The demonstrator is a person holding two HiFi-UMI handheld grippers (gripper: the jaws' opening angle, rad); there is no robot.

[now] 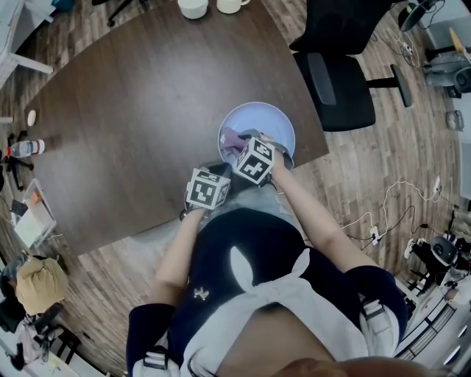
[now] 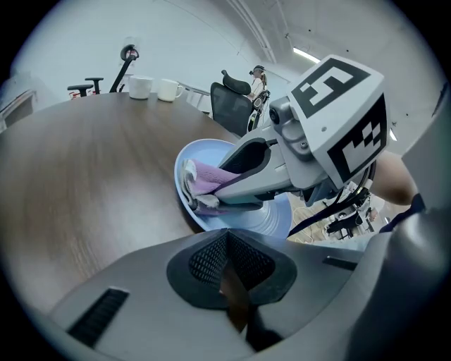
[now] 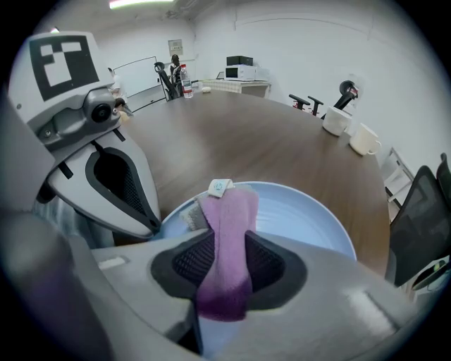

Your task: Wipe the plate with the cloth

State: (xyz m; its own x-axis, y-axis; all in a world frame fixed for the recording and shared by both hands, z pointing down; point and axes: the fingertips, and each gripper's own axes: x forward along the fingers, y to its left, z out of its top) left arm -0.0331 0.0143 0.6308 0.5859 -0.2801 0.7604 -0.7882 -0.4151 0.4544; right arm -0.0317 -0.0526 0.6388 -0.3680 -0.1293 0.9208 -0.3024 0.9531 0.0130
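A pale blue plate [image 1: 268, 121] lies on the brown table [image 1: 147, 110] near its front edge. A purple cloth [image 3: 229, 233] with a white tag rests on the plate's near side, and my right gripper [image 3: 224, 248] is shut on it and points steeply down. Its marker cube [image 1: 255, 160] sits over the plate. My left gripper [image 2: 227, 236] is at the plate's near rim [image 2: 211, 224], its jaws closed together on that rim. Its marker cube [image 1: 208, 188] is just left of the right one. The left gripper view shows the cloth [image 2: 204, 180] pressed onto the plate.
Two white mugs [image 1: 193, 7] [image 1: 232, 5] stand at the table's far edge. A black office chair [image 1: 335, 74] is right of the table. A bottle [image 1: 26, 147] and clutter lie on the floor at the left. The person's body is close behind both grippers.
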